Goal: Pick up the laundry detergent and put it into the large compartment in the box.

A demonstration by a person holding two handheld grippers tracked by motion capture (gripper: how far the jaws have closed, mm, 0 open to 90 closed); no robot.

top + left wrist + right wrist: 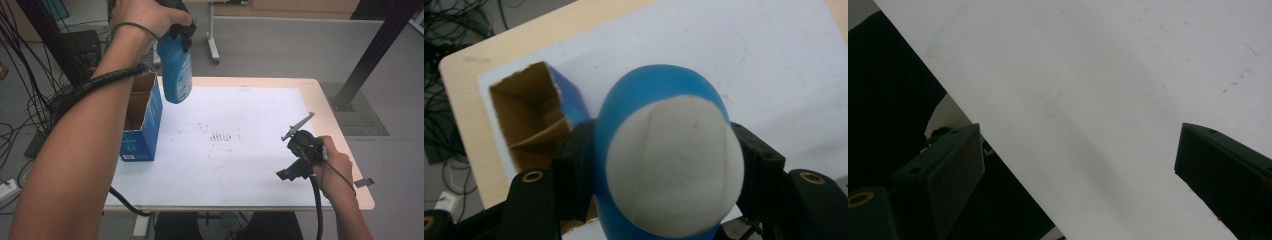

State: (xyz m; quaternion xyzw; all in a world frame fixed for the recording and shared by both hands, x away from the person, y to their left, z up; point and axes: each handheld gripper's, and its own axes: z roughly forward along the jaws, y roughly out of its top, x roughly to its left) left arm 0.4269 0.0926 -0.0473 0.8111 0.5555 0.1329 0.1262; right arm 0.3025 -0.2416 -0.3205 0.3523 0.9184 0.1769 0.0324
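Note:
A blue plastic bottle [176, 75] hangs in the air above the table's far left, held near its top by my left gripper [180, 32]. In the left gripper view its white top end [674, 165] faces the camera, and my left gripper [666, 167] has both black jaws pressed on the bottle's sides. Just below and to the left stands an open blue cardboard box [142, 117] with a brown inside [531, 125]. My right gripper [291, 167] hovers low over the table's right front, open and holding nothing; its jaws stand wide apart [1078, 165] over the white sheet.
A white sheet [240, 145] with faint reddish marks covers most of the wooden table [325, 115]. Cables lie on the floor at the left. A black frame post [370, 55] stands at the far right, and a table leg [214, 45] stands behind.

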